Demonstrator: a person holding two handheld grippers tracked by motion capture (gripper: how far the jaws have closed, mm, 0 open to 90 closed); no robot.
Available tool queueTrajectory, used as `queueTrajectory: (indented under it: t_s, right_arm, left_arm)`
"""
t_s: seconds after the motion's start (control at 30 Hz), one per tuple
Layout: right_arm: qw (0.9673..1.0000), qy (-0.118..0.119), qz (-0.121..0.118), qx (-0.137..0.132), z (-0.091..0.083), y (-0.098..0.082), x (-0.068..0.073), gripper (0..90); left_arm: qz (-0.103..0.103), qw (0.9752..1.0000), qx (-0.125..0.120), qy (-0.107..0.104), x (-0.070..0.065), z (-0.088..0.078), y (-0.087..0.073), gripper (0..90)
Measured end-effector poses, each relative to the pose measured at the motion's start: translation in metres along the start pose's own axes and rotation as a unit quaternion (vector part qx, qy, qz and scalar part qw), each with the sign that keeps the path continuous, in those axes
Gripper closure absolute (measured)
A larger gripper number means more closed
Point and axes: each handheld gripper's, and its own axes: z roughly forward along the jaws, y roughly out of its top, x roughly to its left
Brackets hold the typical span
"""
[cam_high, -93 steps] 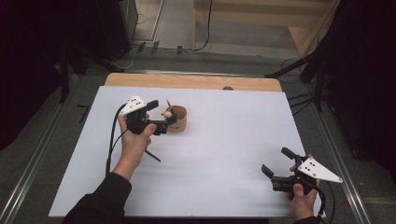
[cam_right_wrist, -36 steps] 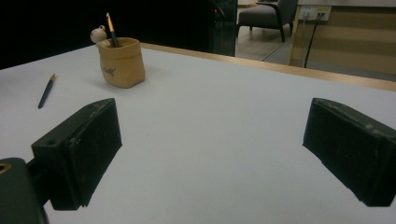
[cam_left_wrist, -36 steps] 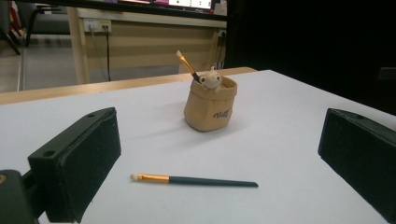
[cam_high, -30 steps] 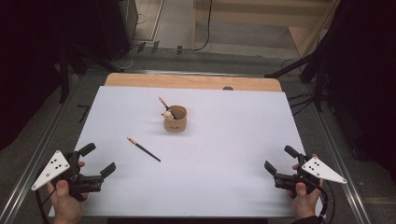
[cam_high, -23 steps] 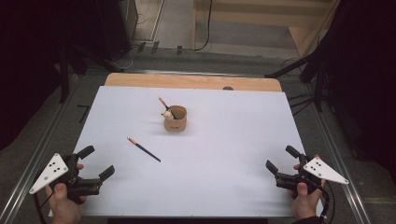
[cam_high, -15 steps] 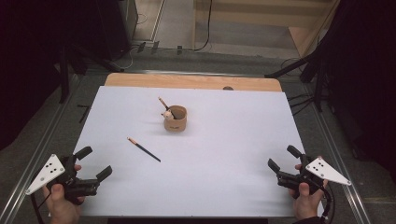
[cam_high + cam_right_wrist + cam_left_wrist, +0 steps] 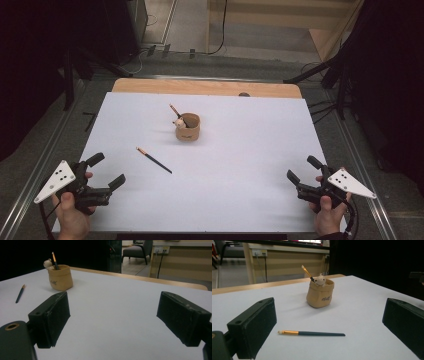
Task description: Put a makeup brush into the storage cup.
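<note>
Left gripper view: pouch (image 7: 320, 295) lettering, brush (image 7: 311, 333) ferrule.

The table (image 7: 240, 200) wears a white sheet, with a strip of bare light wood showing along its far edge. Beyond that edge the floor (image 7: 190, 30) is grey, and black cables (image 7: 220, 35) trail across it toward a pale wooden cabinet (image 7: 280, 20) — a wall socket strip (image 7: 259, 252) sits on its front. Left and right of the table hang dark curtains (image 7: 45, 65), with black stand legs at their feet. Metal rails (image 7: 45, 150) run along both sides of the table. Behind it stands a grey chair (image 7: 136, 251) — the light is dim
</note>
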Motion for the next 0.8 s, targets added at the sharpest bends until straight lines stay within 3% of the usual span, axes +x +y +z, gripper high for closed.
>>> queueTrajectory:
  t_s: [0.27, 0.5, 0.8]
  right_arm:
    - [1.0000, 0.000, -0.003, 0.005, -0.002, -0.001, 0.001, 11.6]
    - [1.0000, -0.001, -0.004, 0.006, -0.005, 0.000, 0.000, 11.6]
    - [1.0000, 0.003, -0.005, 0.008, -0.002, 0.001, 0.002, 12.2]
  left_arm:
    - [0.002, 0.9999, -0.005, -0.013, -0.002, 0.016, 0.008, 0.0]
    - [0.002, 0.9998, -0.013, -0.016, 0.008, 0.028, 0.017, 0.0]
    - [-0.004, 0.9996, -0.003, -0.028, 0.016, 0.045, 0.024, 0.0]
